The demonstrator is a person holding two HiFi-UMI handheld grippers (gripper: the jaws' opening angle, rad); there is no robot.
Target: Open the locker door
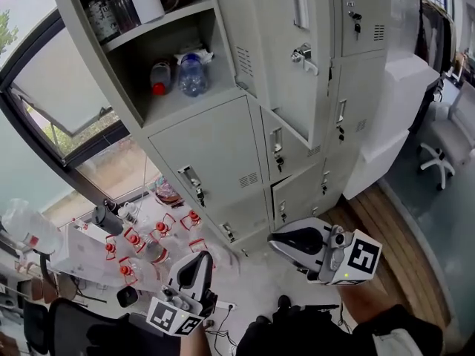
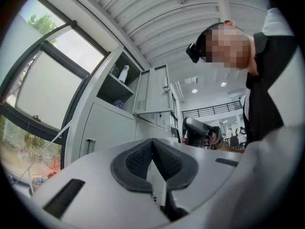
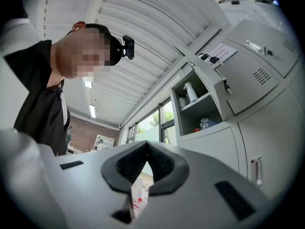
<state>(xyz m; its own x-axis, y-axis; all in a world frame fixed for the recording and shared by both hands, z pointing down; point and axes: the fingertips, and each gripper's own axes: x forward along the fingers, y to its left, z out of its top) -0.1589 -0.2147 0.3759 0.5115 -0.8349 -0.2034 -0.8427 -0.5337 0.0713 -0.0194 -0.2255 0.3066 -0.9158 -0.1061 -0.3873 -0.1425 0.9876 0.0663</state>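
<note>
Hanging open at the far top of the lockers (image 1: 223, 154), the locker door (image 1: 276, 73) is showing its handle (image 1: 304, 55). The shelf (image 1: 178, 102) left of it is holding a clear bottle (image 1: 193, 74) and a red-capped bottle (image 1: 159, 78). At near left, small red-capped bottles (image 1: 148, 239) are crowding the floor (image 1: 260, 280). The door's top is running out of frame, and the upper shelf (image 1: 159, 22) is sitting too dark to read. Both the left gripper (image 1: 194, 267) and the right gripper (image 1: 286, 242) are hovering near, well apart from the door, jaws pressed together on nothing.
</note>
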